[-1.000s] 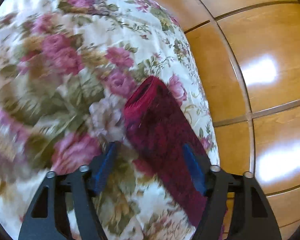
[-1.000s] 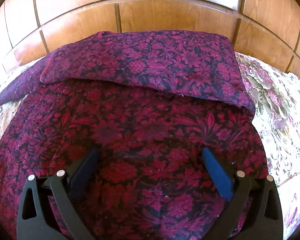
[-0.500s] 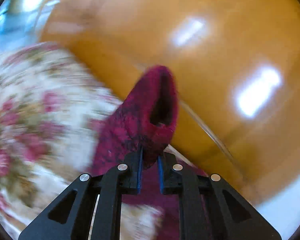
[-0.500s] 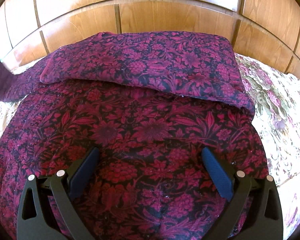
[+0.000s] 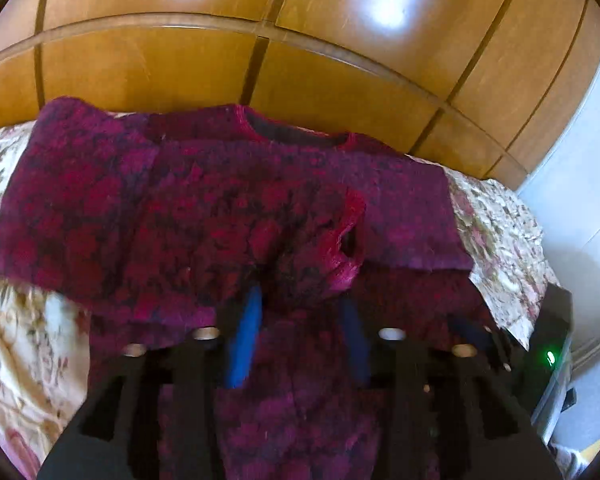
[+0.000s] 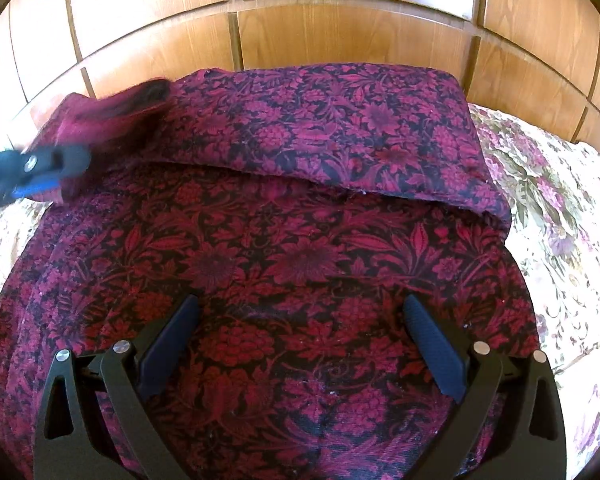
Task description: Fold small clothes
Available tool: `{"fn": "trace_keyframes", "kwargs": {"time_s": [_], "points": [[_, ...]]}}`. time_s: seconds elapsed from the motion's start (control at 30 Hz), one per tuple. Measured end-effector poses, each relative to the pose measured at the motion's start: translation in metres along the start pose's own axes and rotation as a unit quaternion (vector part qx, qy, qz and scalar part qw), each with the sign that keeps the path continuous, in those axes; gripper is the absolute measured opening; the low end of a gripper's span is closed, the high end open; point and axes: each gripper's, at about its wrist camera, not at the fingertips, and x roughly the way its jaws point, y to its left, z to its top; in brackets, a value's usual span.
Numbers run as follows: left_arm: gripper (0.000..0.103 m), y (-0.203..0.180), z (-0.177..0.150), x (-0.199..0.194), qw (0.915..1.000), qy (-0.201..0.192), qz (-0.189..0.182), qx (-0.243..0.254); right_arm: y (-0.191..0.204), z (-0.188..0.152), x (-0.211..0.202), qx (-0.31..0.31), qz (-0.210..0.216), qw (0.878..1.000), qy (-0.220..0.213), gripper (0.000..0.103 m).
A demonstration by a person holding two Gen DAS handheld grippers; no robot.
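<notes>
Trouble we foresee: our left gripper [image 5: 300, 312], jaws just parted, lets the sleeve [image 5: 340, 240] slump crooked onto the sweater [image 6: 292, 248] spread across the bed [image 6: 556, 208]; right gripper [image 6: 300, 344] gapes, empty.

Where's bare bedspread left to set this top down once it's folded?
Bare floral bedspread shows right of the red floral top, between it and the wooden panelling. A narrower strip shows at its left edge. The middle is crowded: the top, the left tongs on the folded-in sleeve.
</notes>
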Motion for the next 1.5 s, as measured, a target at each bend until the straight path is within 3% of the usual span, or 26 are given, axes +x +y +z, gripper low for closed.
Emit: {"fn": "trace_keyframes", "kwargs": {"time_s": [0.03, 0.1, 0.23, 0.3, 0.43, 0.57, 0.63, 0.67, 0.7, 0.77, 0.9, 1.03, 1.17, 1.33, 1.5], "points": [[0.075, 0.003, -0.006, -0.007, 0.9999, -0.012, -0.008, -0.008, 0.000, 0.000, 0.000, 0.001, 0.001, 1.000, 0.000, 0.101], [0.077, 0.010, -0.016, -0.027, 0.9988, -0.042, -0.006, -0.025, -0.001, 0.000, 0.000, 0.001, 0.002, 1.000, 0.000, 0.101], [0.077, 0.026, -0.044, -0.041, 0.9978, -0.048, 0.003, -0.047, -0.003, 0.001, -0.001, 0.002, 0.004, 1.000, 0.003, 0.101], [0.077, 0.038, -0.060, -0.047, 0.9972, -0.043, 0.020, -0.057, -0.004, 0.007, -0.006, 0.008, 0.017, 1.000, 0.004, 0.090], [0.077, 0.055, -0.083, -0.048, 0.9952, -0.033, 0.039, -0.084, 0.004, 0.031, -0.014, 0.074, 0.152, 0.986, 0.008, 0.082], [0.077, 0.060, -0.085, -0.044, 0.9942, -0.036, 0.041, -0.093, 0.046, 0.060, 0.010, 0.063, 0.198, 0.977, 0.044, 0.078], [0.077, 0.063, -0.087, -0.043, 0.9940, -0.033, 0.043, -0.095, 0.075, 0.070, 0.034, 0.035, 0.178, 0.981, 0.072, 0.069], [0.077, 0.064, -0.088, -0.041, 0.9940, -0.032, 0.046, -0.094, 0.084, 0.073, 0.039, 0.020, 0.161, 0.984, 0.071, 0.040], [0.077, 0.064, -0.088, -0.040, 0.9941, -0.031, 0.047, -0.092, 0.091, 0.078, 0.041, 0.004, 0.146, 0.987, 0.068, 0.021], [0.077, 0.066, -0.090, -0.039, 0.9942, -0.032, 0.047, -0.091, 0.096, 0.089, 0.027, -0.007, 0.134, 0.990, 0.045, 0.011], [0.077, 0.064, -0.092, -0.037, 0.9945, -0.031, 0.051, -0.086, 0.081, 0.114, -0.034, -0.020, 0.134, 0.990, -0.050, 0.010], [0.077, 0.062, -0.092, -0.036, 0.9945, -0.031, 0.055, -0.083, 0.032, 0.139, -0.083, 0.008, 0.121, 0.986, -0.117, 0.010], [0.077, 0.062, -0.090, -0.036, 0.9944, -0.028, 0.055, -0.086, -0.017, 0.141, -0.071, 0.039, 0.079, 0.991, -0.105, 0.010], [0.077, 0.062, -0.084, -0.040, 0.9944, -0.016, 0.050, -0.092, -0.078, 0.109, -0.013, 0.109, 0.031, 0.993, -0.028, 0.010], [0.077, 0.068, -0.070, -0.052, 0.9930, -0.020, 0.043, -0.108, -0.104, 0.097, 0.021, 0.155, 0.040, 0.987, 0.002, 0.010]]}}
